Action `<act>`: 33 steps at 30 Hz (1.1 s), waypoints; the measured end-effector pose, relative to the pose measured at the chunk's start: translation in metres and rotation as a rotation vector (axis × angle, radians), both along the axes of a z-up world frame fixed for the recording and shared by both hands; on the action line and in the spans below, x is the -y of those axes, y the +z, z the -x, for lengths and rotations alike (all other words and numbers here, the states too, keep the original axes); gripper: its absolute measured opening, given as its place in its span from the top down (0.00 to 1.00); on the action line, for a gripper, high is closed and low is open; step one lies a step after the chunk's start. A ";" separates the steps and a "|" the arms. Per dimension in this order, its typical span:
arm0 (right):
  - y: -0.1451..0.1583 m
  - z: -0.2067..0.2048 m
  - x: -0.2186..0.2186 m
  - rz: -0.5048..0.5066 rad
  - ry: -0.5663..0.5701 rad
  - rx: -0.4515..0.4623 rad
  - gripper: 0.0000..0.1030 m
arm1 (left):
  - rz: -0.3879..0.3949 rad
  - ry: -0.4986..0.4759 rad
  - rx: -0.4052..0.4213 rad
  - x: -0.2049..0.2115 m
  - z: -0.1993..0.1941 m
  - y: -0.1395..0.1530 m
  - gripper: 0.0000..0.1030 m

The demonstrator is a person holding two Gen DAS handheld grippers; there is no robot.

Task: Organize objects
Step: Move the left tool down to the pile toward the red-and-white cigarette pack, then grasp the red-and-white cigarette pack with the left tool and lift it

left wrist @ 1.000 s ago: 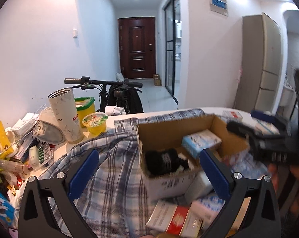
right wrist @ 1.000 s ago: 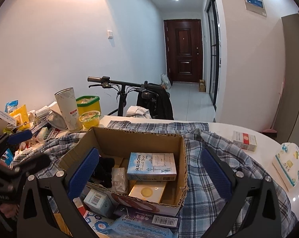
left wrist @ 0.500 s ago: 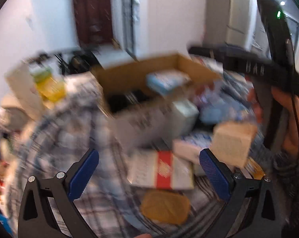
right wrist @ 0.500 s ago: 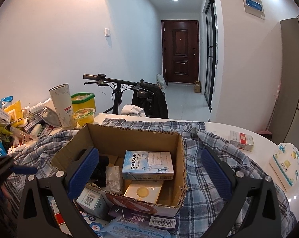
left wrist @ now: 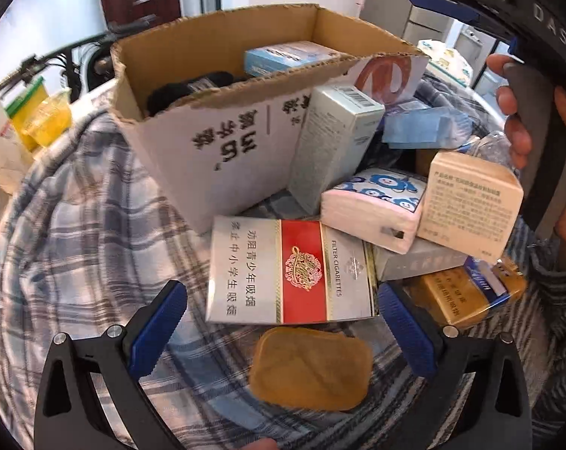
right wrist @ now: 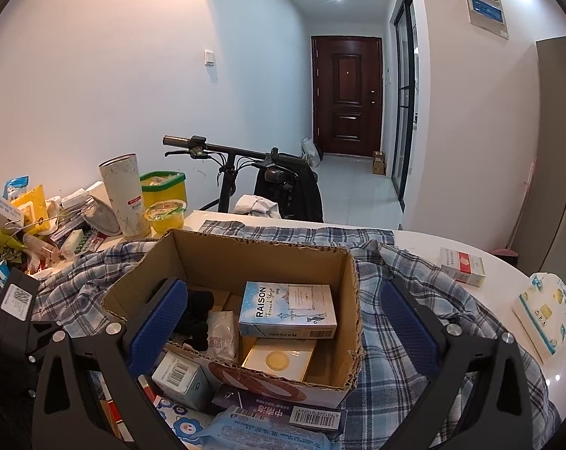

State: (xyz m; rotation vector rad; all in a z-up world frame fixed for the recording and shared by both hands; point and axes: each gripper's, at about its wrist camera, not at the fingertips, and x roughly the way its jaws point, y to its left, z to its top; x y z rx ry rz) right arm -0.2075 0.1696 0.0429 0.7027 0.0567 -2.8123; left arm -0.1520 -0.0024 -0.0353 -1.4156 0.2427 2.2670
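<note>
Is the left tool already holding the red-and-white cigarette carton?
No: the left tool is open, and the cigarette carton lies flat on the plaid cloth.

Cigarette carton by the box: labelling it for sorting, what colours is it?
The cigarette carton is silver-white with a red central band; the left wrist view shows it best.

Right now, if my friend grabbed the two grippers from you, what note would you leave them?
Left gripper: open, empty, low over the cigarette pack and the brown pad on the checked cloth.
Right gripper: open, empty, above the cardboard box.
Already in the box: a blue Raison box, a black bundle, a white packet, a cream box.
Left to sort: the loose pile in front of the box, including a tall white box, a tissue pack and a beige carton. Another cigarette pack lies apart on the table.
</note>
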 end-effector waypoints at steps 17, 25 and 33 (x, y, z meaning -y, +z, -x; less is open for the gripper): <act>-0.003 0.001 0.005 -0.025 0.005 0.009 0.00 | 0.076 -0.003 0.019 -0.010 0.006 -0.014 0.00; -0.003 0.001 0.007 -0.035 0.003 0.009 0.00 | 0.078 0.019 0.034 -0.006 0.015 -0.017 0.04; -0.003 0.001 0.005 -0.036 -0.002 0.007 0.00 | 0.079 -0.015 -0.054 -0.009 0.005 -0.010 0.12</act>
